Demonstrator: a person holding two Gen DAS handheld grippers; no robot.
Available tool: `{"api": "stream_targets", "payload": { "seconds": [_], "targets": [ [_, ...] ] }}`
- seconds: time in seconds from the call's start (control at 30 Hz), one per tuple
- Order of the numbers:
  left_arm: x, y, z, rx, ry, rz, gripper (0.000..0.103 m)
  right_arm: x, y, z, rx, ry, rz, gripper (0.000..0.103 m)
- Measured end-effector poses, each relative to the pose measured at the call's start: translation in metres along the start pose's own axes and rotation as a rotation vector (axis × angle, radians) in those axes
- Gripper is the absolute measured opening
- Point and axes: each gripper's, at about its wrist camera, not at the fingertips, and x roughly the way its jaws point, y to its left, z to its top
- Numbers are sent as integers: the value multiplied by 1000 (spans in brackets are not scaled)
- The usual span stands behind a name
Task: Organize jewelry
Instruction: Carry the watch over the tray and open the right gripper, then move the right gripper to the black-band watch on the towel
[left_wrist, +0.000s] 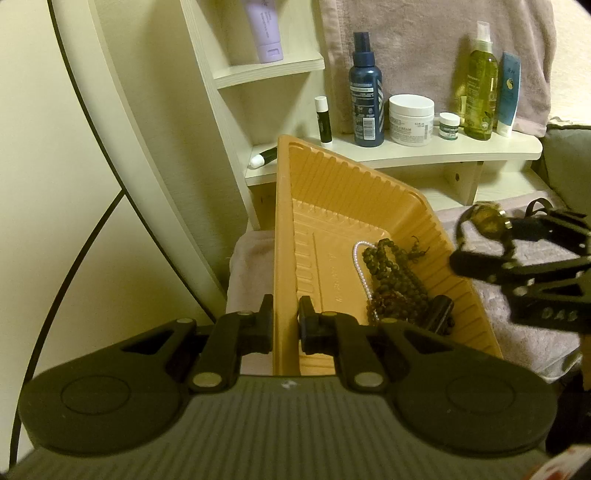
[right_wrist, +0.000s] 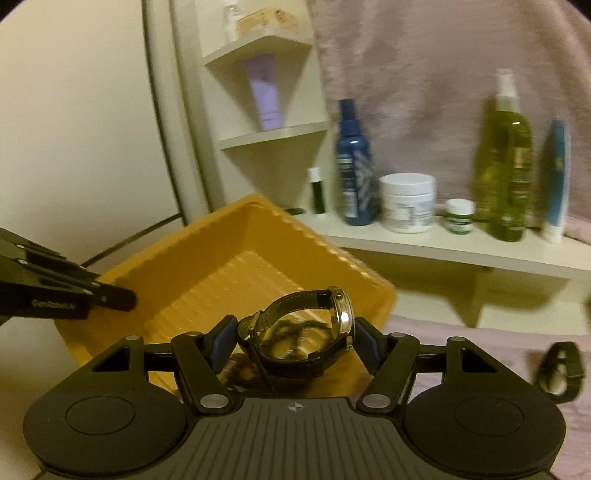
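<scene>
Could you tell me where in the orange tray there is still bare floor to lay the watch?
The tray floor is bare between the wall pinched by the left hand-held gripper and the pearl strand. The bead pile crowds the right side.

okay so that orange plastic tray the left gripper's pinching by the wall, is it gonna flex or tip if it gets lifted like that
Probably both. The orange tray looks like thin ribbed plastic, so its wall may bend where the left gripper clamps it. The bead necklaces are piled toward one side, so that side would likely sag. The right gripper holds a watch over it.
</scene>
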Motion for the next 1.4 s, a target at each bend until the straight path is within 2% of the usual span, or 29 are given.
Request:
{"api": "stream_targets", "payload": {
  "seconds": [0.77, 0.9, 0.97, 1.23, 1.4],
  "targets": [
    [2, 3, -1, -2, -1, -3, 12, 35, 5, -9, 65, 124, 57, 69],
    [2, 3, -1, -2, -1, -3, 12, 36, 2, -10, 90, 129, 55, 81],
    [2, 2, 0, -1, -1, -3, 12, 32, 1, -11, 91, 117, 51, 83],
    [1, 1, -1, -3, -4, -3, 12, 5, -18, -16, 109, 80, -18, 83],
    [0, 1, -1, -1, -5, -3, 12, -23, -47, -24, 131, 43, -156, 83]
  ]
}}
